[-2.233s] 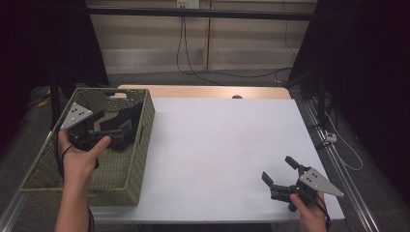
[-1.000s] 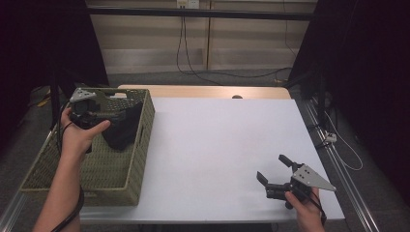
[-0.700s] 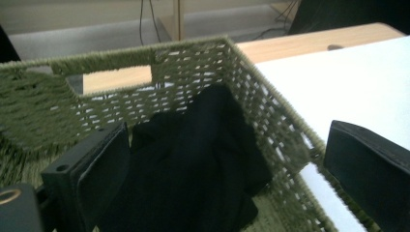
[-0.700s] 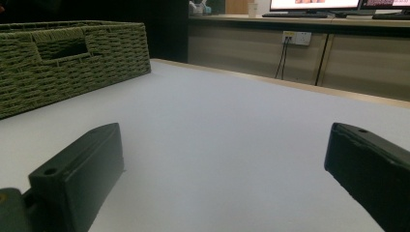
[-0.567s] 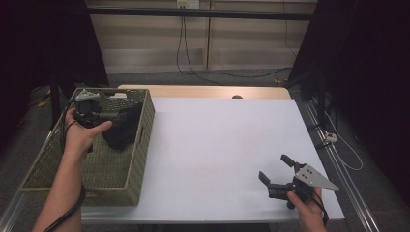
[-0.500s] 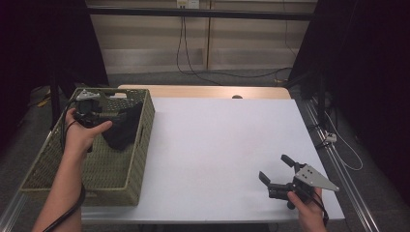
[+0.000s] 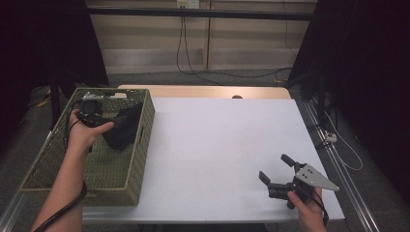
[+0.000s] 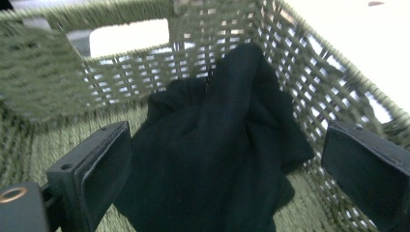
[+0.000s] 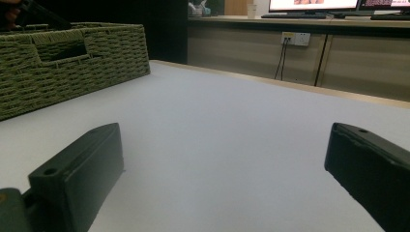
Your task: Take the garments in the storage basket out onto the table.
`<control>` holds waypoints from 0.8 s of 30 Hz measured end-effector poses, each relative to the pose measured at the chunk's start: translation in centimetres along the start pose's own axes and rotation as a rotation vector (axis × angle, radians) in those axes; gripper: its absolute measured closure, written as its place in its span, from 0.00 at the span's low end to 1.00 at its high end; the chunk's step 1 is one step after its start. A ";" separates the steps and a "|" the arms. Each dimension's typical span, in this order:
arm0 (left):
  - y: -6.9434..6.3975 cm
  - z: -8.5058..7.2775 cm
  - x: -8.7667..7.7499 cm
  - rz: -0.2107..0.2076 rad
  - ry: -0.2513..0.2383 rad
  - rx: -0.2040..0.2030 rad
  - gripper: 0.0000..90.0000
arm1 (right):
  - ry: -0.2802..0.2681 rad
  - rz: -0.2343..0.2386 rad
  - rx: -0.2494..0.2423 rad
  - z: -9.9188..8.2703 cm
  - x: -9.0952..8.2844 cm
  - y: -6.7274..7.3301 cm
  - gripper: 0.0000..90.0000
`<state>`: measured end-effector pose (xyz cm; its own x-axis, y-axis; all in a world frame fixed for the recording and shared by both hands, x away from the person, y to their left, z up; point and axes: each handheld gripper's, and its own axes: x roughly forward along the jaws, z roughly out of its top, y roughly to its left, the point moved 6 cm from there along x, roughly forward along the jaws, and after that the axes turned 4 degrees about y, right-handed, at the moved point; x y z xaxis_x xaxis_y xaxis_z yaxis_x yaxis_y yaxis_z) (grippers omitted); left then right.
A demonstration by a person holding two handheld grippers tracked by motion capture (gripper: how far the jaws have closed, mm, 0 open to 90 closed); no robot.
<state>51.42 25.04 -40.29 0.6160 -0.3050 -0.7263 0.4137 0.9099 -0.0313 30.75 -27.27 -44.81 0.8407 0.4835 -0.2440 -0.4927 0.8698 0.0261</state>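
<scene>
Near edge, right: right gripper (image 7: 274,178) low over the white table (image 7: 222,145) near its front right corner, jaws spread wide, nothing between them. In the right gripper view, bare tabletop between the two black jaws, with the basket's side wall (image 9: 72,53) well apart at far left.

Mid, left: left gripper (image 7: 92,112) held inside the far half of the green woven basket (image 7: 130,169), aimed down and toward the basket's table-side wall. Jaws spread wide in the left gripper view, pads (image 8: 104,174) on either side of the cloth but not closed on it; whether either pad touches the fabric cannot be told.

Item in hand: black cloth (image 8: 217,159), crumpled, on the basket floor and heaped up against the wall nearest the table, in the far corner region (image 7: 122,126). Long axis, as far as a bunched cloth has one, running from the basket floor up the wall; upper peak pointing to the rim, lower folds spreading toward the gripper.

Step judged: approach finished, grasp not yet made. Next move likely: lower slightly onto the thick middle fold, close firmly, then lift clear of the rim toward the table. Risk: pinching only a thin outer layer, or catching the weave.

Far: wooden table strip, wall cables.
</scene>
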 end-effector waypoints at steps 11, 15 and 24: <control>0.6 -0.1 1.7 0.009 0.059 -0.002 0.06 | -0.001 0.010 -0.004 0.0 0.1 0.2 0.00; 0.7 0.0 2.4 -0.002 0.082 0.008 0.06 | 0.003 0.011 -0.005 0.0 0.1 0.2 0.00; 1.1 -0.9 4.3 -0.015 0.125 0.010 0.07 | 0.002 0.020 -0.008 -0.1 0.1 0.3 0.00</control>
<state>53.91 24.96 -44.02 0.5213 -0.2810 -0.8058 0.4298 0.9022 -0.0365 30.72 -26.97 -44.89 0.8301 0.5006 -0.2457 -0.5113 0.8591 0.0232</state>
